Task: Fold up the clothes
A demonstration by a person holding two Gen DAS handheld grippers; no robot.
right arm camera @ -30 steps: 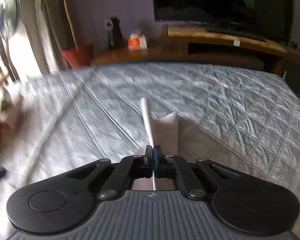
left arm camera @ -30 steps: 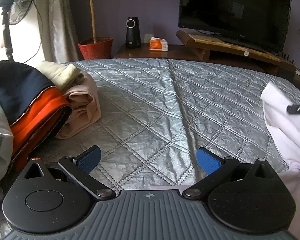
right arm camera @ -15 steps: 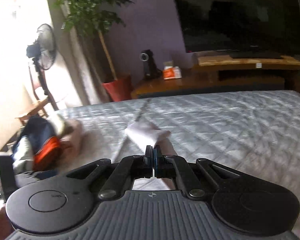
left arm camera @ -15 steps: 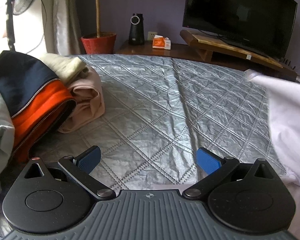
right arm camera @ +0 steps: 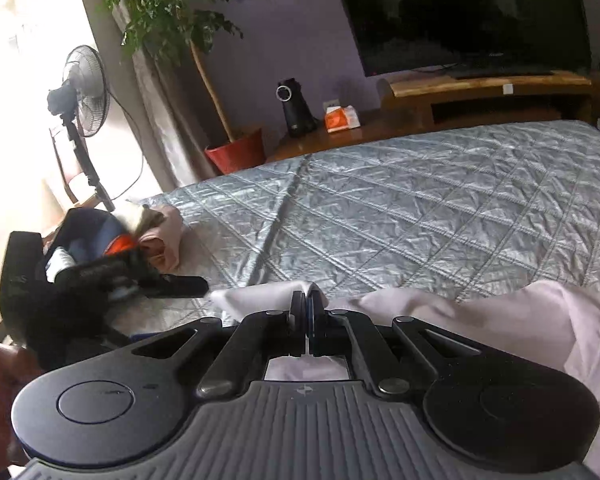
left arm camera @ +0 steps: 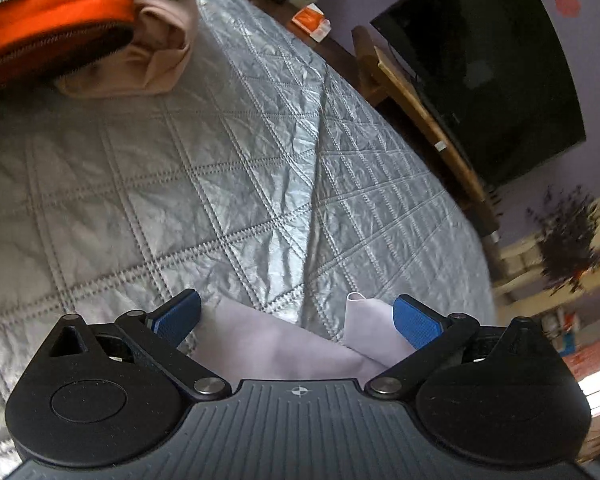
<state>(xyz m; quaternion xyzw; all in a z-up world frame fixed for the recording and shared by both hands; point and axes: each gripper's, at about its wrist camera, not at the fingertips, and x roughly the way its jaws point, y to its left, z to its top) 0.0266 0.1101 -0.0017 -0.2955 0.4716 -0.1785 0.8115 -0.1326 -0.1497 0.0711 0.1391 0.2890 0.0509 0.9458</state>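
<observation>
While the right gripper [right arm camera: 305, 320] pinched the white garment [right arm camera: 500, 316] mid-fold, the left gripper [left arm camera: 296, 318] gaped empty at lower centre, needing to clamp a corner.

Quilted grey bedspread [right arm camera: 420, 208] covering the bed; television [right arm camera: 460, 12] standing on a wooden stand [right arm camera: 488, 88]; potted plant [right arm camera: 236, 148] and fan [right arm camera: 86, 92] standing near the window.
</observation>
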